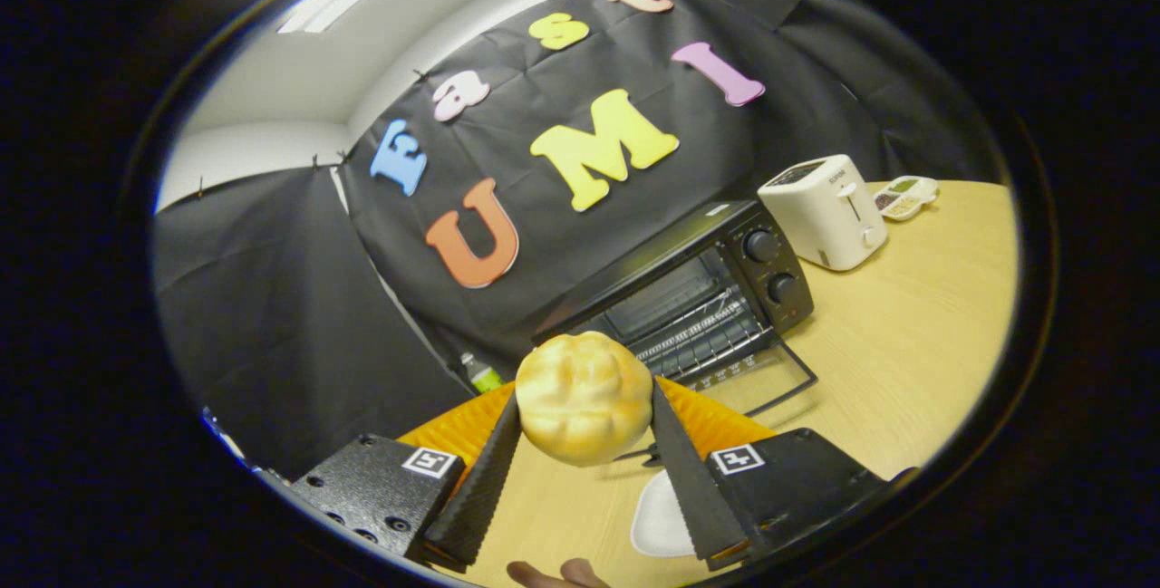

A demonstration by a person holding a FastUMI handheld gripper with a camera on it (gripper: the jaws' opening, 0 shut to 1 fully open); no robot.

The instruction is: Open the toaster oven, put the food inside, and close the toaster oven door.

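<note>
A round golden bread roll (pixel 583 396) is held in the air between my fingers, with both pressing on its sides; my gripper (pixel 584 411) is shut on it. Beyond the fingers stands a black toaster oven (pixel 698 284) on the wooden table (pixel 906 361). Its glass door (pixel 757 380) is folded down flat toward me, and the wire rack (pixel 698 334) inside shows. Two knobs (pixel 770 266) sit on its right panel. The roll hangs in front of the oven's left side, some way short of the opening.
A white pop-up toaster (pixel 826 210) stands right of the oven, with a small divided dish (pixel 906 197) behind it. An orange mat (pixel 725 420) lies under the fingers, a white plate (pixel 660 520) below them. A green-capped bottle (pixel 481 375) stands left of the oven. Fingertips of a hand (pixel 553 573) show near me.
</note>
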